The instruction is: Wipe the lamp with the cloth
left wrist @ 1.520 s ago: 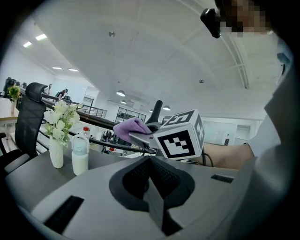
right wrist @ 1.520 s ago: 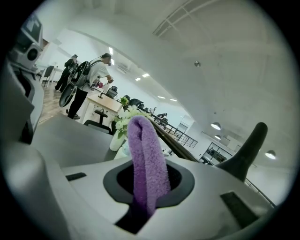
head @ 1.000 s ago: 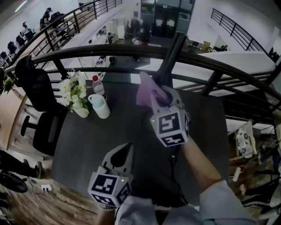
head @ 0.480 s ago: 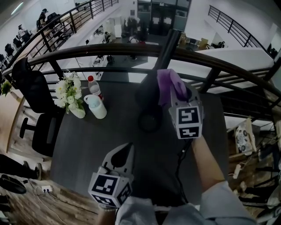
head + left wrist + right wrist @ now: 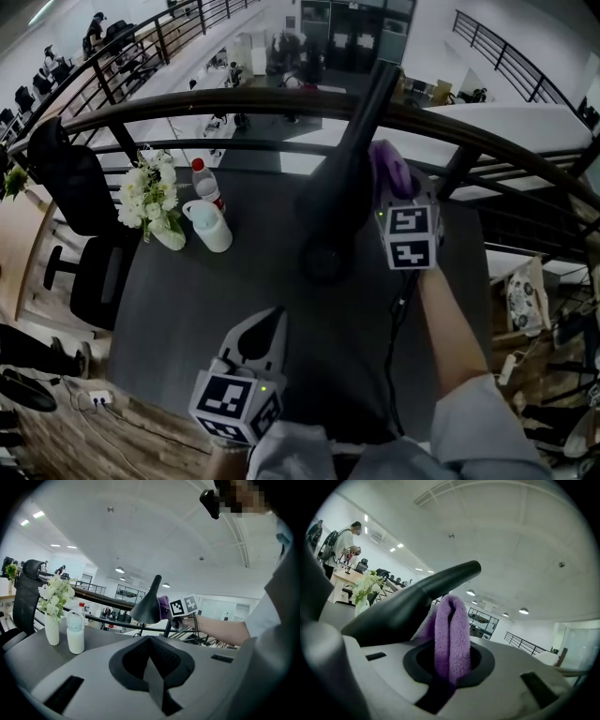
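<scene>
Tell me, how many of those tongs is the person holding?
2. The left tongs, shut and empty, hover over the table; the right tongs grip a purple cloth against the black lamp.

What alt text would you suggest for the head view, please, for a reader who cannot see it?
Seen from above, the right hand-held gripper holds a purple cloth against the black lamp on a dark table. The left hand-held gripper hovers shut and empty nearer the person; white flowers, a white bottle and a red-capped bottle stand at the table's left.
</scene>
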The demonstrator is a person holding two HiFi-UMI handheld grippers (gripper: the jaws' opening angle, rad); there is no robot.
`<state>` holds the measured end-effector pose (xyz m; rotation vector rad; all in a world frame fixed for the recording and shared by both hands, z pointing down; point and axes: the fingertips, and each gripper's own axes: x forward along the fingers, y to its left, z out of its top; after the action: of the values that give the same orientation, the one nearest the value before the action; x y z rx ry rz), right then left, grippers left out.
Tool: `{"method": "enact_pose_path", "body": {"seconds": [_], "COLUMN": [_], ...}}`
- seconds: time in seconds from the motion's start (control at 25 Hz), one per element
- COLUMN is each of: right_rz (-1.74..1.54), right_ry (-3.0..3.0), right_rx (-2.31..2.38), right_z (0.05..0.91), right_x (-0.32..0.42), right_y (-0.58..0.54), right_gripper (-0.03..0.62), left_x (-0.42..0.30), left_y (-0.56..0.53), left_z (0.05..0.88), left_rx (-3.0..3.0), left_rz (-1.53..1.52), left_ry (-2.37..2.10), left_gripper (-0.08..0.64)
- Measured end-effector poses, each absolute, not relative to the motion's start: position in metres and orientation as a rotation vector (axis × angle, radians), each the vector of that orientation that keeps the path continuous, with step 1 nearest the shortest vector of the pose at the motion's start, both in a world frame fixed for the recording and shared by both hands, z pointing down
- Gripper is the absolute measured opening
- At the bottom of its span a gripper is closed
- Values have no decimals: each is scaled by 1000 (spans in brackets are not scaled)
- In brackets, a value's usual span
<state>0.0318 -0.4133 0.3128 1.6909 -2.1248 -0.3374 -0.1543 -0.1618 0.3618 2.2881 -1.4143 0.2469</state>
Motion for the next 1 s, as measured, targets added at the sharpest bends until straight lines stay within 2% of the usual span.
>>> {"method": "enact_pose_path", "body": {"seconds": [0.36, 0.72, 1.0], "right_rz": [-340, -161, -119], "right_ry": [-2113, -2192, -2316], "right_rx": [1645, 1699, 1655], "right_z": [322, 343, 340], "right_x": [31, 37, 4], "right_y": [-429, -373, -324], "right_gripper": [51, 51, 51], "left_x": [-155, -156, -162], "left_y": [-175, -176, -170], "left_z": [364, 364, 361], "left_rx": [2308, 2332, 2333], "left_rz": [176, 157, 149], "left_ry": [-1429, -1432, -1445], "left_gripper": [12, 12, 12]}}
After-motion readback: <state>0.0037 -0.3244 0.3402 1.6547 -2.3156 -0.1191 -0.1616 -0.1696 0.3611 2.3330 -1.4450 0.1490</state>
